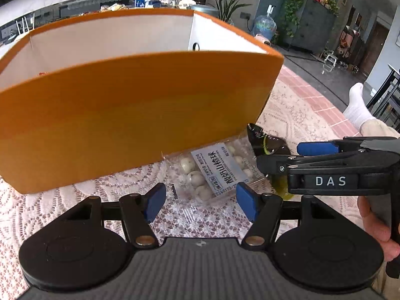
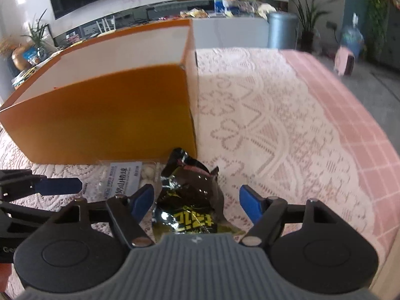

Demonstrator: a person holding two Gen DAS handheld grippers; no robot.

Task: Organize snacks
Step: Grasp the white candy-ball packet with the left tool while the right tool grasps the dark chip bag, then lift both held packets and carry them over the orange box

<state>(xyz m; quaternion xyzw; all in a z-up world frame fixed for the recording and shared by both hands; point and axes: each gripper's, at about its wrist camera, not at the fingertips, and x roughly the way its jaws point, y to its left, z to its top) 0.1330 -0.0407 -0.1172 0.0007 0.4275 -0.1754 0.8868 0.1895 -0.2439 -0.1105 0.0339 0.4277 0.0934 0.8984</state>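
Orange box (image 1: 130,115) hides its contents — perhaps one snack (image 1: 43,74) inside.

Orange box (image 1: 140,115): interior contents hidden behind near wall; left end cut by frame edge.
Clear snack pack (image 1: 215,170): far end hidden under box edge.
Black snack bag (image 2: 190,200): near end hidden behind gripper body.
Right wrist view: background right blurred.

Clear candy-ball pack (image 1: 215,170) and black snack bag (image 2: 190,200) lie beside orange box (image 1: 125,115).
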